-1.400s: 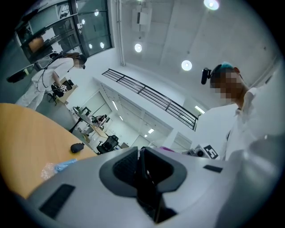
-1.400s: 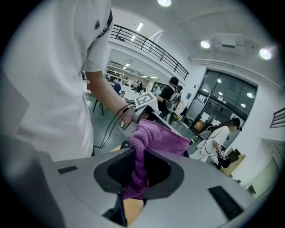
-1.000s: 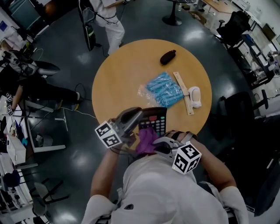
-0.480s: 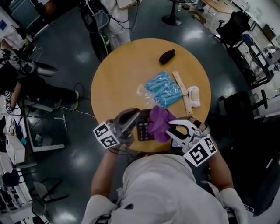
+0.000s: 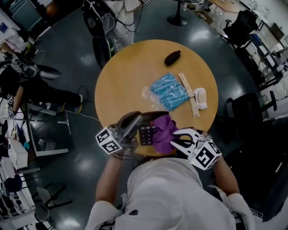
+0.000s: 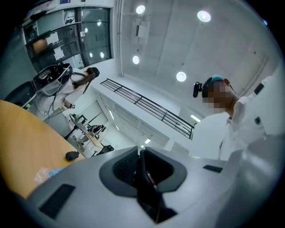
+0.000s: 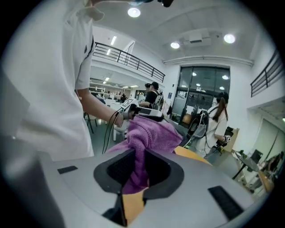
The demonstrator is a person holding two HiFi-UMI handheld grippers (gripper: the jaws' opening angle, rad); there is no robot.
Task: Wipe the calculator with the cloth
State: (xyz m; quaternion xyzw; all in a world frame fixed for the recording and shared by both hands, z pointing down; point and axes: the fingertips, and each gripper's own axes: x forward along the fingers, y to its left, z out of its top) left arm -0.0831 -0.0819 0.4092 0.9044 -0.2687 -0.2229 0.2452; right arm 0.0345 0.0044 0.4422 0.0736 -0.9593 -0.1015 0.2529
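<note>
In the head view, the black calculator (image 5: 146,131) is held up off the near edge of the round wooden table (image 5: 130,76). My left gripper (image 5: 138,119) is shut on its left edge. The left gripper view shows it edge-on as a thin dark plate (image 6: 148,185) pinched between the jaws of that gripper (image 6: 141,155). A purple cloth (image 5: 163,127) is bunched against the calculator's right side, and my right gripper (image 5: 174,136) is shut on it. In the right gripper view the cloth (image 7: 149,131) rises out from between the jaws of that gripper (image 7: 143,156).
On the table lie a blue plastic packet (image 5: 168,92), a wooden ruler (image 5: 188,96), a white object (image 5: 200,99) and a black oval item (image 5: 173,58). A person (image 5: 121,13) stands at the far side. Office chairs (image 5: 245,27) and desks ring the table.
My right gripper carried the purple cloth from low near my body up and to the right, onto the calculator's right part. The left gripper and calculator barely moved.
</note>
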